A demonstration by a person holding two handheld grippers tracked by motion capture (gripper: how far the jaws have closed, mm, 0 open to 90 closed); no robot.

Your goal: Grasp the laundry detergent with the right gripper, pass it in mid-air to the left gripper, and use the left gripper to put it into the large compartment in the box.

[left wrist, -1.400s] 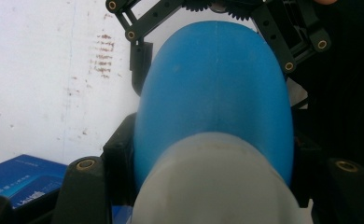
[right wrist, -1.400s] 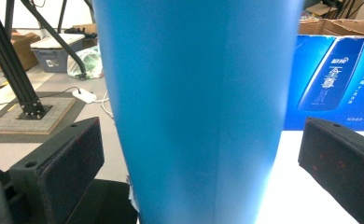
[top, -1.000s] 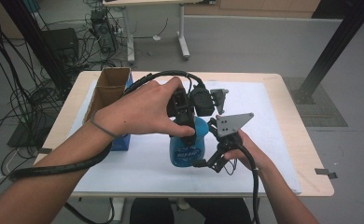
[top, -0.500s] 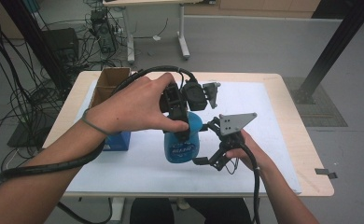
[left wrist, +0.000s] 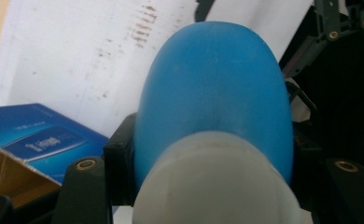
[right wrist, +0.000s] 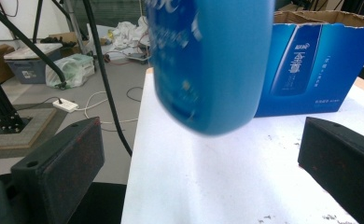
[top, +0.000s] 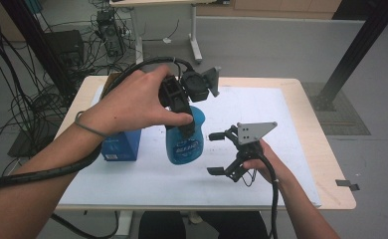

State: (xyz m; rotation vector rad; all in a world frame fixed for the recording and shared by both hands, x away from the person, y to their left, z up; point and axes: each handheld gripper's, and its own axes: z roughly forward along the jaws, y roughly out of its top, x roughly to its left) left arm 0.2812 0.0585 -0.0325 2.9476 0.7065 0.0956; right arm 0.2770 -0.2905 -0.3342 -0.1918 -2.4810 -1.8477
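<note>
Bottle held above the table by the left gripper, box at its left, right gripper at its right

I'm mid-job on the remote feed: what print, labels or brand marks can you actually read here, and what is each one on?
Blue bottle: white lettering on its label, blurred; nothing can be read.
Blue box: white characters run down its side panel, a small logo above them; too small and soft to quote.
Blue box, top face: a pale label with small print, unreadable.
No numbers or signs elsewhere.

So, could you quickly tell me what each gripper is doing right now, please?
Left gripper: shut on the blue bottle, lifted off the table.
Right gripper: open, holding nothing.
</note>
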